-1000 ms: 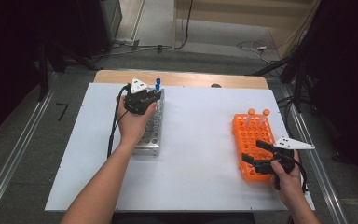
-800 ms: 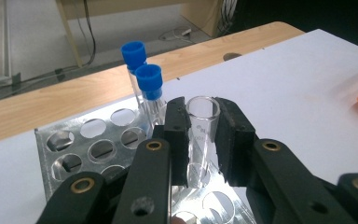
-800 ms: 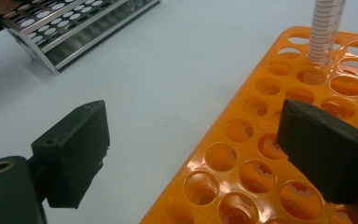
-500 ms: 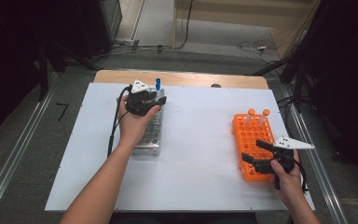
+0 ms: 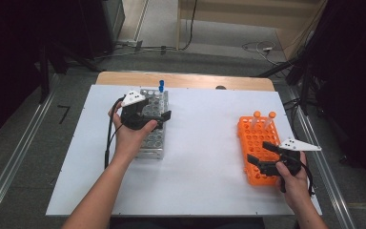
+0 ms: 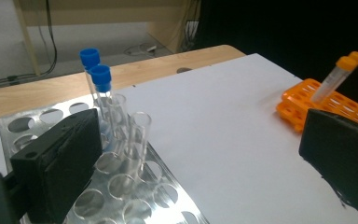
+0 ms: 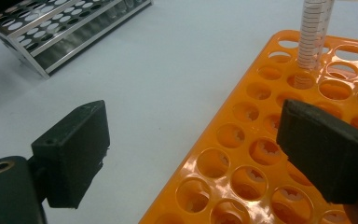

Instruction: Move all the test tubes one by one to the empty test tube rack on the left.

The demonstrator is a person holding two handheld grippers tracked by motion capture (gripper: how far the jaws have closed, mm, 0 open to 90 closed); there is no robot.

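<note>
The metal rack (image 5: 153, 125) stands on the left part of the white surface (image 5: 205, 143), its far end near the wooden edge. At that far end two blue-capped tubes (image 6: 98, 79) stand upright in neighbouring holes, and just in front of them two clear uncapped tubes (image 6: 128, 126) stand in the rack as well. The left hand-held gripper (image 5: 145, 117) hovers over the rack's middle; its jaws have just been opening and now stand wide apart, released, with nothing pressed between them. Well apart, on the right side of the surface, lies the orange rack (image 5: 257, 145) with two orange-capped tubes (image 5: 263, 119) at its far end. The right hand-held gripper (image 5: 262, 155) hangs over the near part of that rack, jaws spread and empty.
</note>
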